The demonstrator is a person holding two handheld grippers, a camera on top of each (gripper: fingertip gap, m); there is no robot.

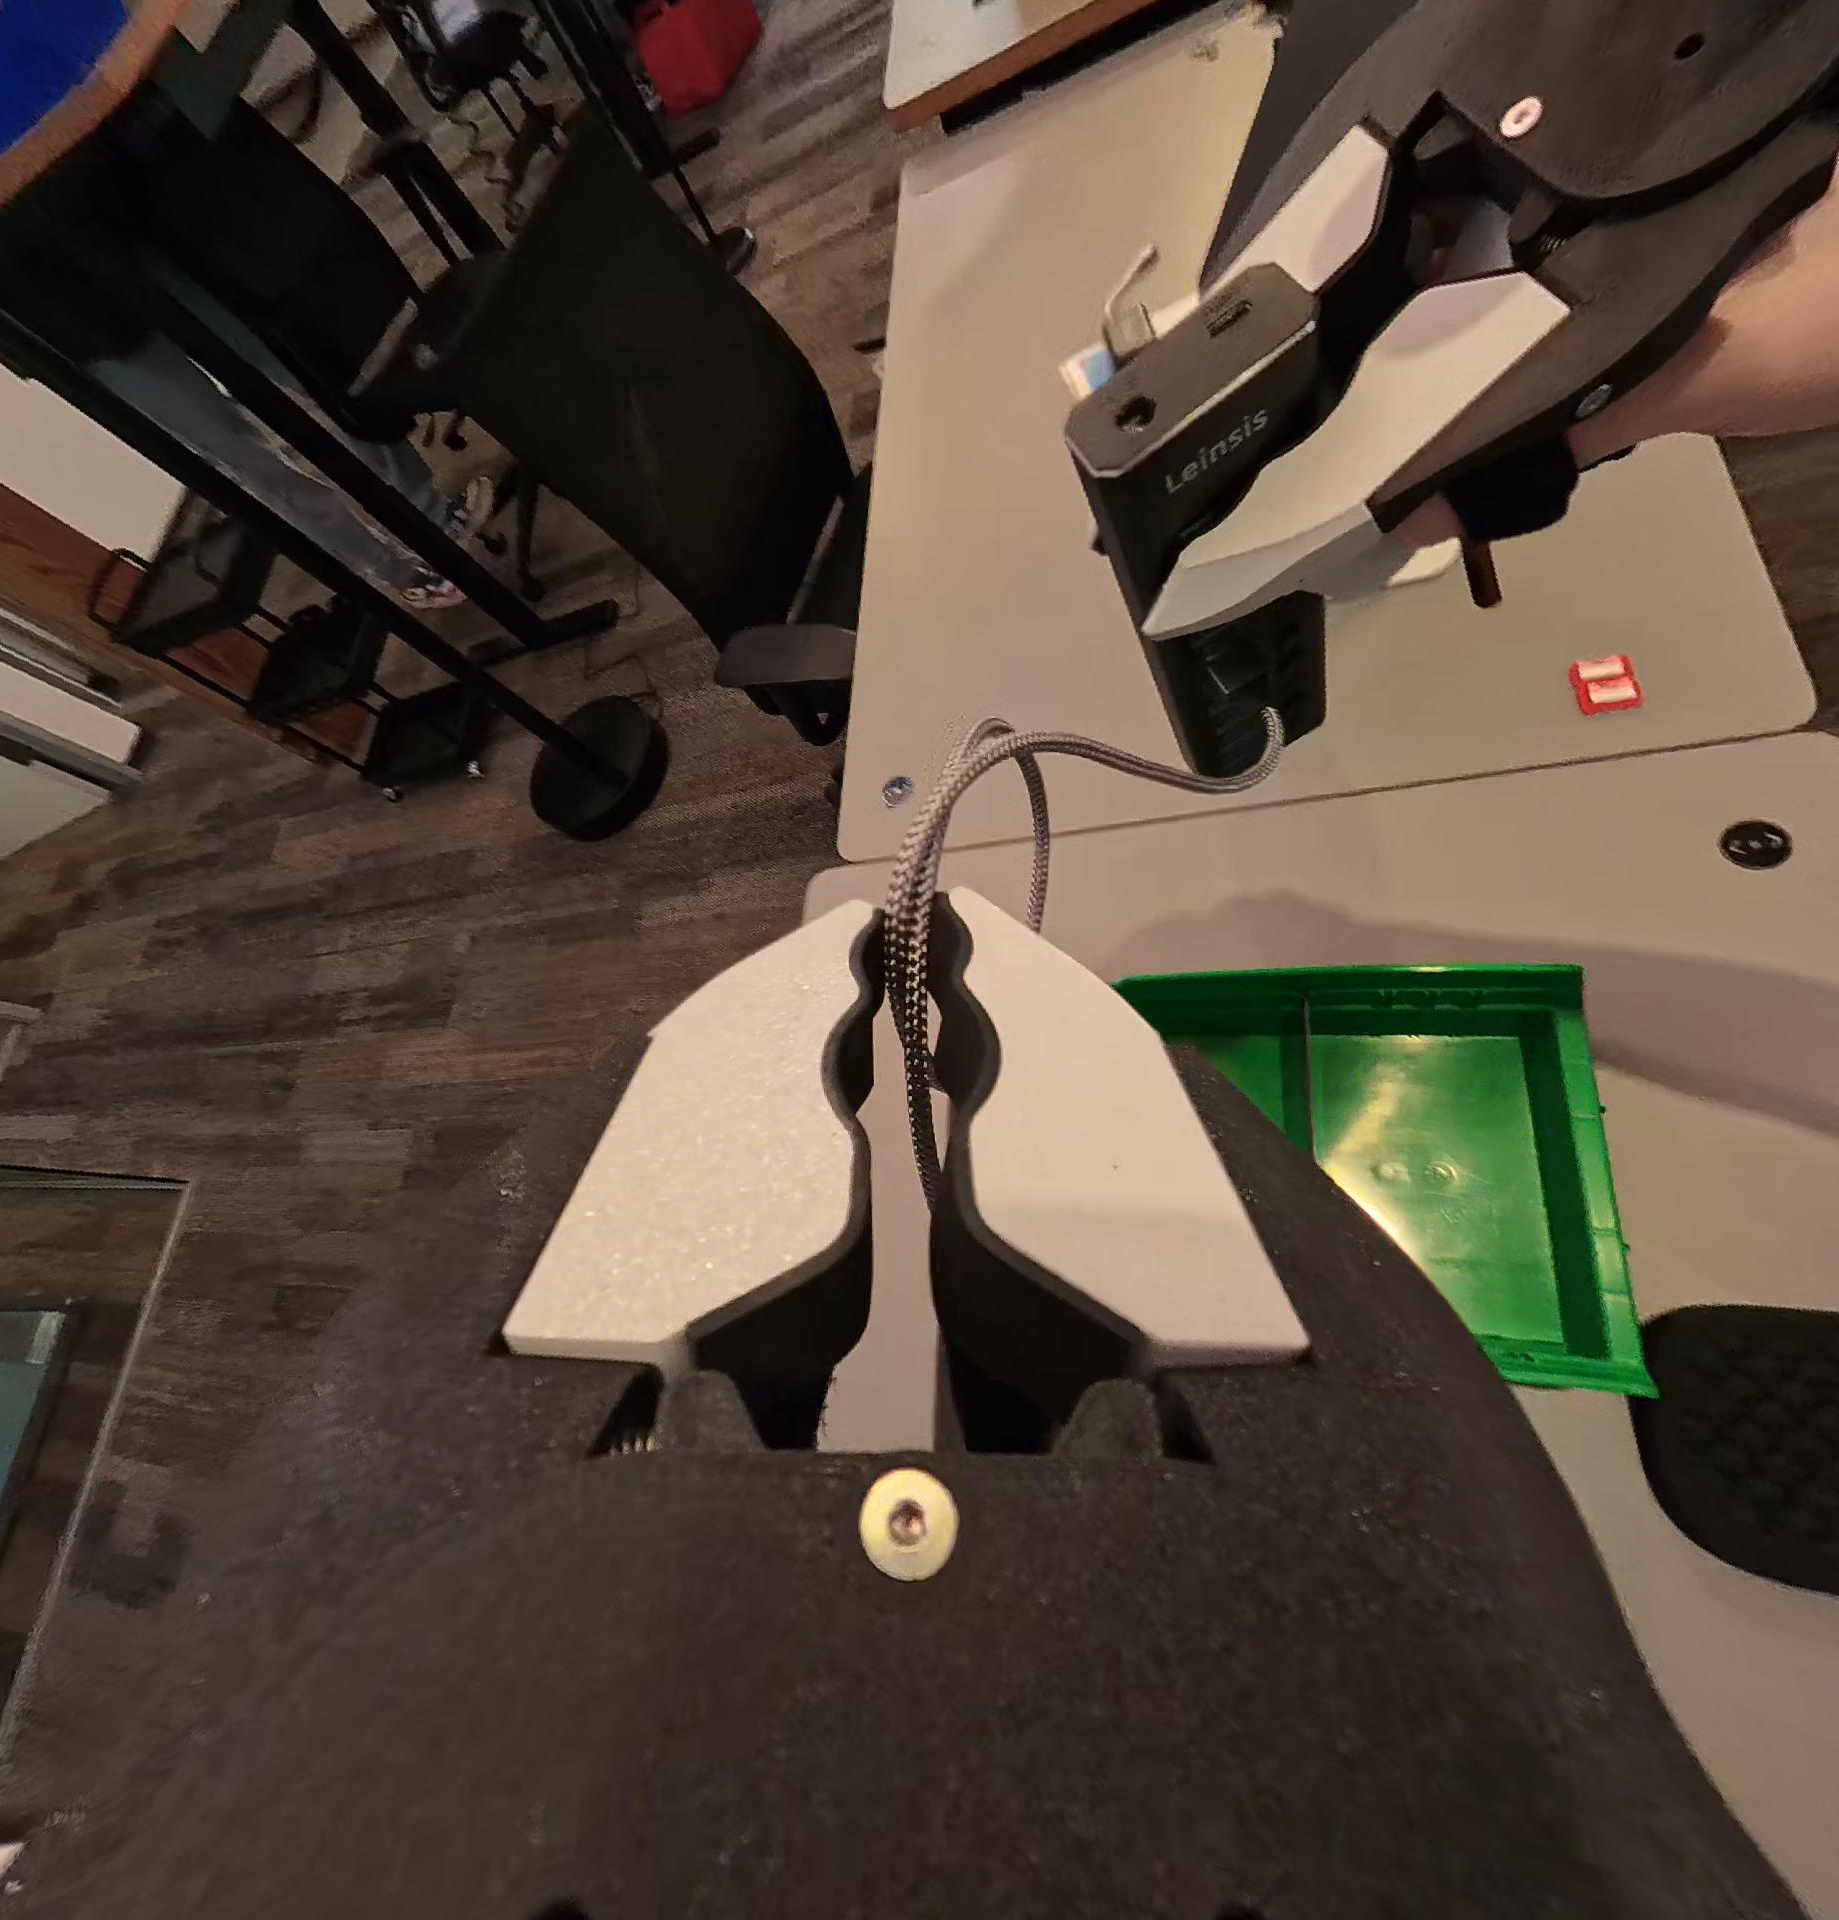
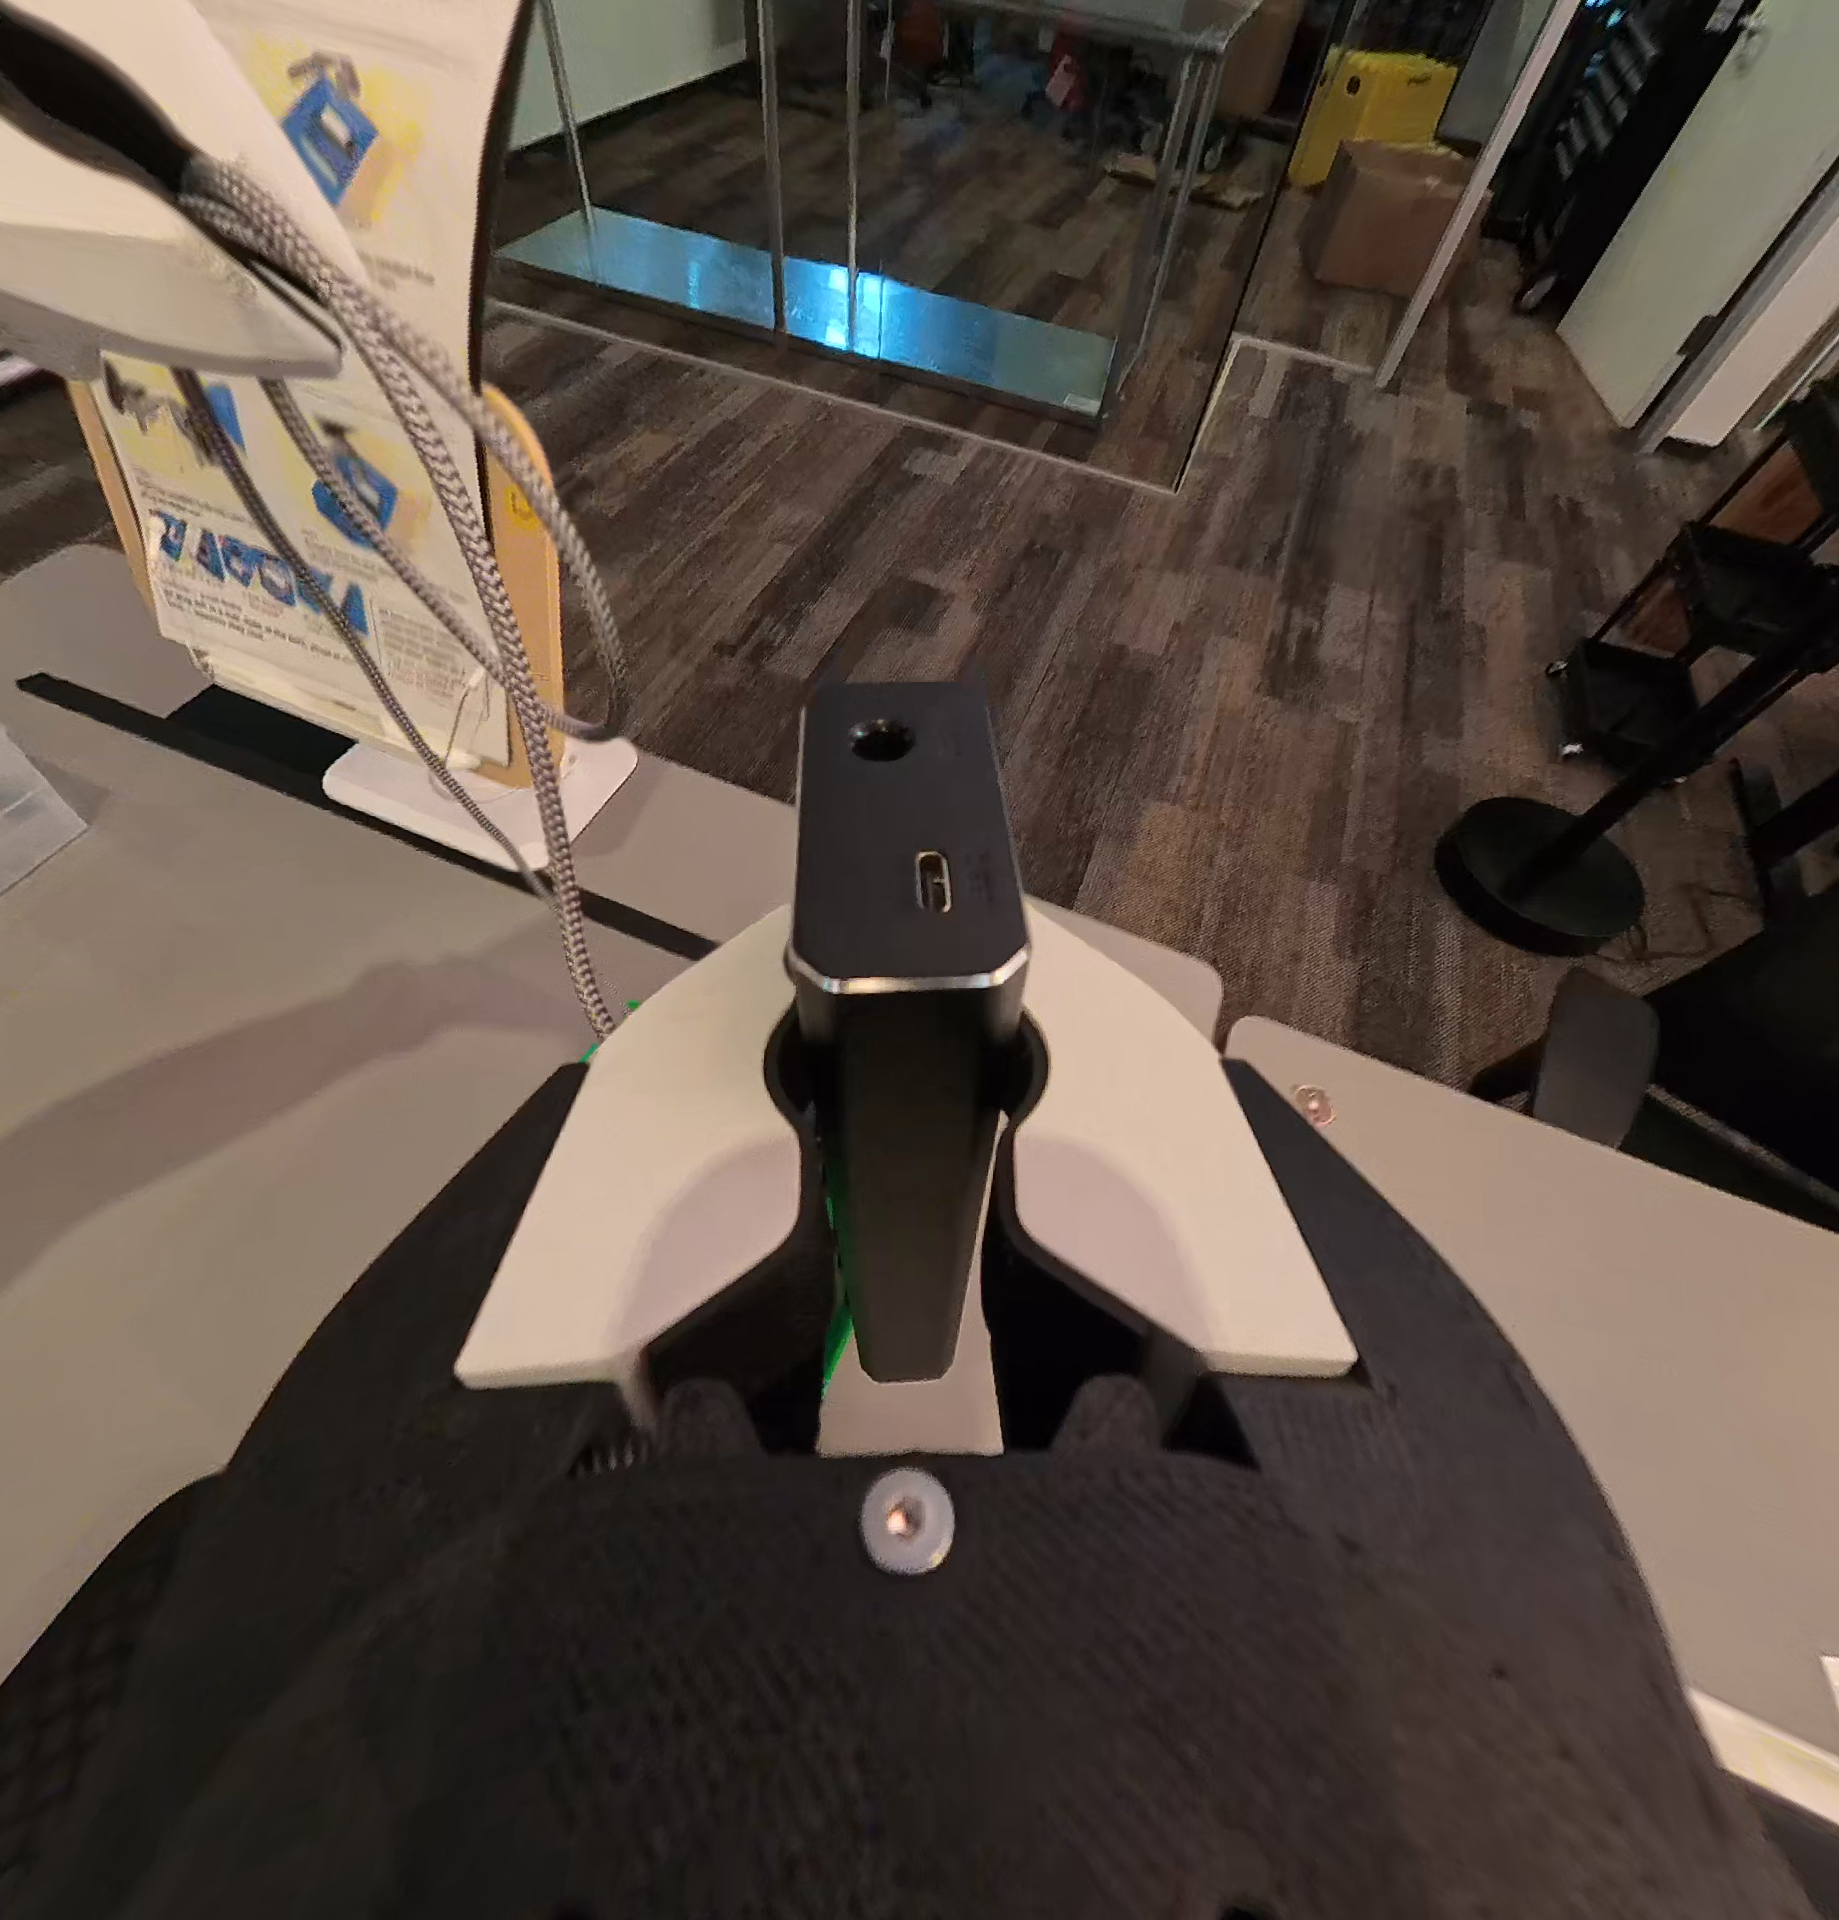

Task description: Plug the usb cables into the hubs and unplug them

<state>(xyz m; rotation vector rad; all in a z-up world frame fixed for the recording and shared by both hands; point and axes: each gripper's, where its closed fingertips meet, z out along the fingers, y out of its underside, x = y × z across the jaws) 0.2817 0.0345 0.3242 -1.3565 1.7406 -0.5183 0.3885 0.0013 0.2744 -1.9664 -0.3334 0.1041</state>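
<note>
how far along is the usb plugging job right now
Done: both pieces are picked up and held above the grey table. In hand: the right gripper clamps the black hub; the left gripper pinches the braided grey cable, which runs to the hub's lower end. No free plug shows. Left: the plugging and unplugging; the green tray looks empty.

Braided cable: plug end hidden between the jaws. Hub: lower end concealed. Green tray: near corner covered by gripper body.
</note>
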